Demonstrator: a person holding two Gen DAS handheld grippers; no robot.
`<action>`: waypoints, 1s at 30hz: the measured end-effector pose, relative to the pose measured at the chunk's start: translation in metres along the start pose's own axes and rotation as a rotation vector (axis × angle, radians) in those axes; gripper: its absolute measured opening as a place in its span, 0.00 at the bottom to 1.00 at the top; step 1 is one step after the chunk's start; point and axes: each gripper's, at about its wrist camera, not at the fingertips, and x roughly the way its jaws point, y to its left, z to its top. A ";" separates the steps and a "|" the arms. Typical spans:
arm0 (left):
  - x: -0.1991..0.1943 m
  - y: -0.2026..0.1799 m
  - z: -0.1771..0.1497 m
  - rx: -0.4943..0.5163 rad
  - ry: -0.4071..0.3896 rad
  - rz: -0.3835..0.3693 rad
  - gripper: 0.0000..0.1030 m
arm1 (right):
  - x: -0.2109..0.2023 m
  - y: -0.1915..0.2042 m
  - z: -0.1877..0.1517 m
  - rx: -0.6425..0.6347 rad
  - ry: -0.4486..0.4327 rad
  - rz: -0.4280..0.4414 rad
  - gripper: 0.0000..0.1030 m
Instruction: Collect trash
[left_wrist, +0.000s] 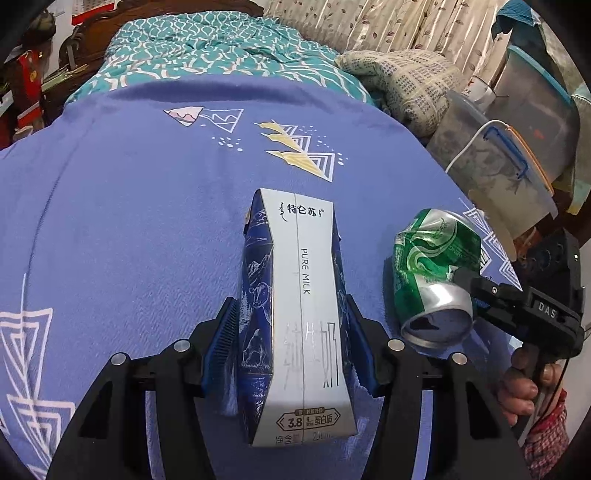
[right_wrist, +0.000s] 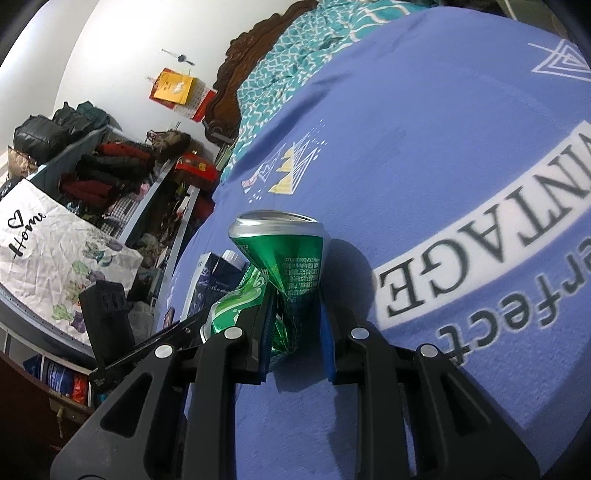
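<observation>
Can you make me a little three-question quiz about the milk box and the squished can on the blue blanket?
1. True or false: the left gripper has the tall blue-and-white cardboard milk carton between its pads.
2. Which colour is the crushed aluminium drink can that the right gripper pinches? A red, B green, C yellow.
3. Fill in: both pieces of trash lie on a ____ printed fleece blanket.

Key: 1 true; 2 B; 3 blue.

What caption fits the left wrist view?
Left gripper clamps a milk carton; right gripper pinches a crushed green can.
</observation>
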 end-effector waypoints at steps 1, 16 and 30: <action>-0.001 0.001 -0.001 0.000 -0.001 0.005 0.52 | 0.001 0.001 -0.001 -0.003 0.007 0.004 0.23; -0.010 0.001 -0.016 0.013 -0.026 0.113 0.54 | 0.005 0.004 -0.004 -0.029 0.018 -0.013 0.26; -0.012 0.002 -0.023 0.021 -0.055 0.181 0.66 | 0.007 0.018 -0.012 -0.094 0.007 -0.097 0.37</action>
